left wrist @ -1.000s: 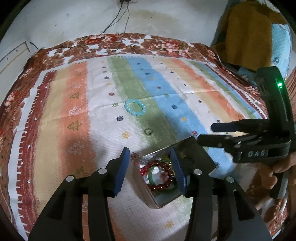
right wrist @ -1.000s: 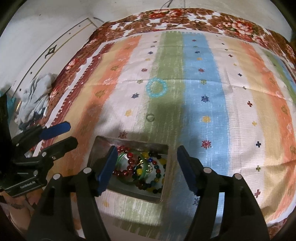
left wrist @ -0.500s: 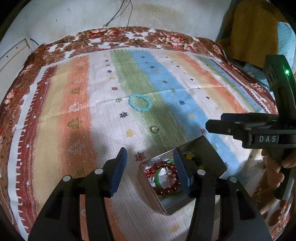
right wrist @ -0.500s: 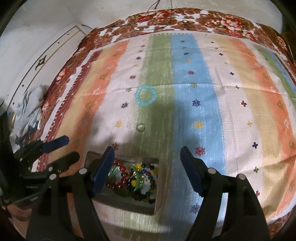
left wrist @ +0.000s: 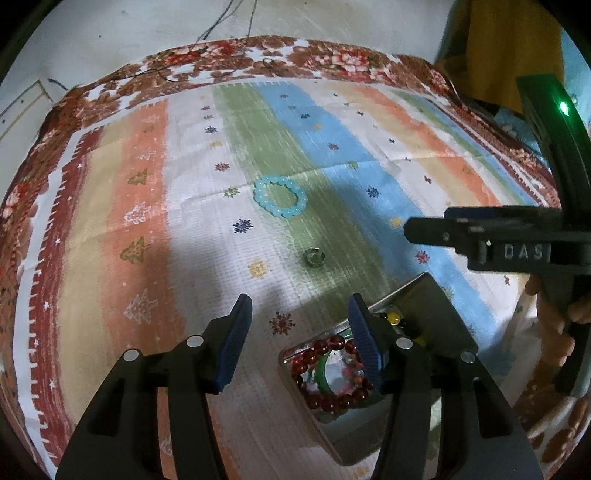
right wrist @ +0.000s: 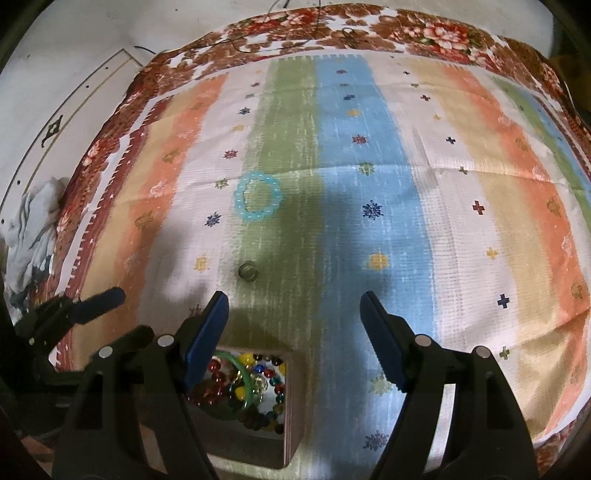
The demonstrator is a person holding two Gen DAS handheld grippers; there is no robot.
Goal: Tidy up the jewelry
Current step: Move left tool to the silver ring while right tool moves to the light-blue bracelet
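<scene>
A light blue bead bracelet lies on the striped cloth, with a small dark ring nearer to me. A metal box at the near edge holds a red bead bracelet, a green bangle and mixed coloured beads. My left gripper is open and empty, its right finger over the box. My right gripper is open and empty above the cloth, just past the box.
The striped cloth covers a bed with a floral border. A yellow-brown cloth hangs at the far right. Grey clothes lie on the floor at the left. A cable runs along the far floor.
Both grippers have moved forward over the cloth. The box has slid lower in both views and the bracelet and ring look nearer. Both stay open.
</scene>
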